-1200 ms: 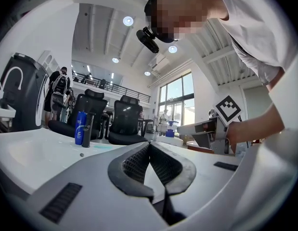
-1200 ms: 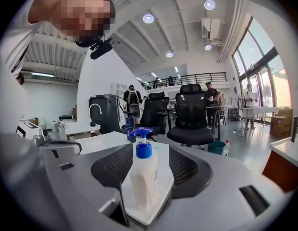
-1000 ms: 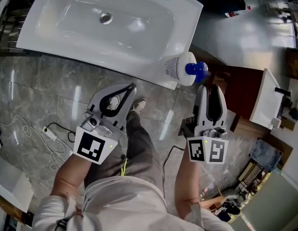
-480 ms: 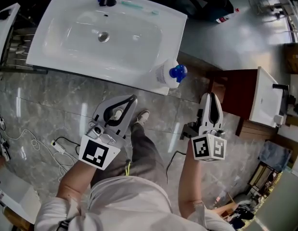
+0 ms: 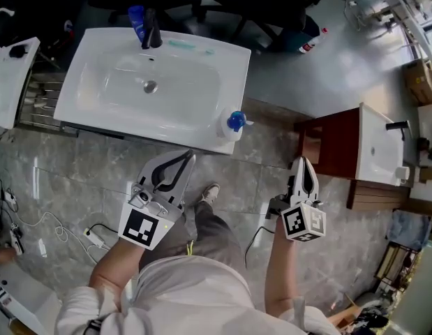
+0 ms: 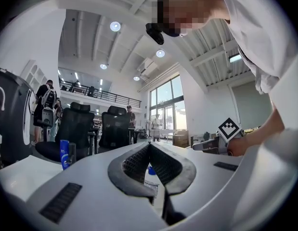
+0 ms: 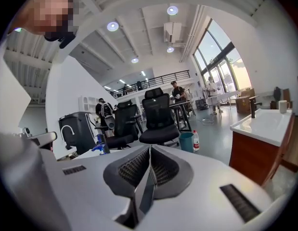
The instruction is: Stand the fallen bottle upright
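Both grippers are pulling back from the white sink (image 5: 233, 56) — the bottle (image 5: 233, 124) is standing upright on its front right corner, blue cap up. On the left gripper (image 5: 190, 154) the fingers are resting together, hiding most of the bottle in its own view. On the right gripper (image 5: 303, 161) the fingers have just been closing — nothing is lying between them.

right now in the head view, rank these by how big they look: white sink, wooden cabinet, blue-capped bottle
1. white sink
2. wooden cabinet
3. blue-capped bottle
The gaps are plain, with no ties.
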Motion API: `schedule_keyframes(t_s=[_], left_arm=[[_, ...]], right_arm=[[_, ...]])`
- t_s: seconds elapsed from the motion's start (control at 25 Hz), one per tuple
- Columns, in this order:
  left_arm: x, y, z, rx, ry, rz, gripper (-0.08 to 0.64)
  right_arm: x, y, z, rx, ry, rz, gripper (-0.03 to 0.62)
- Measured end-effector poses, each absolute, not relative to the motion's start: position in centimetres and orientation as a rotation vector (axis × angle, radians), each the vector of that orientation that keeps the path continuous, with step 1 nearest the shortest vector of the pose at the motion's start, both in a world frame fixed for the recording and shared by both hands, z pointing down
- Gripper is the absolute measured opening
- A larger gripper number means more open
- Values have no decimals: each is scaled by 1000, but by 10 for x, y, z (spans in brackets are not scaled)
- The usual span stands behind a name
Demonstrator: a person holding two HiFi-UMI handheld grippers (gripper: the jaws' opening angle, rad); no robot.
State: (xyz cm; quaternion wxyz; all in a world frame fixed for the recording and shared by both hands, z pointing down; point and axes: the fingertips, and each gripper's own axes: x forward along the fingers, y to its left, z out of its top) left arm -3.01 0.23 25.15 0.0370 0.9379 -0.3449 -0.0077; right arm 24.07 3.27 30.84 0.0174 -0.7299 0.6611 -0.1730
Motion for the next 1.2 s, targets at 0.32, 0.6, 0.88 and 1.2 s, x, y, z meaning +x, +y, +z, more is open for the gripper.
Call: schedule_keyframes(t_s=[0.32, 0.6, 0.88, 1.2], left_arm=[[-26, 11, 201, 2912, -1117, -56, 15], [-22, 16, 158, 2950, -1170, -99, 15], [-28, 21, 116, 3008, -1271, -146, 15], [-44, 35, 98, 3011, -1398, -164, 15]], right_arm=[[301, 81, 280, -2322, 1908, -576, 41], [350, 101, 235, -2393, 1837, -437, 40], [365, 99, 158, -2401, 1893, -154, 40], [344, 90, 109, -2328, 2035, 56, 40]])
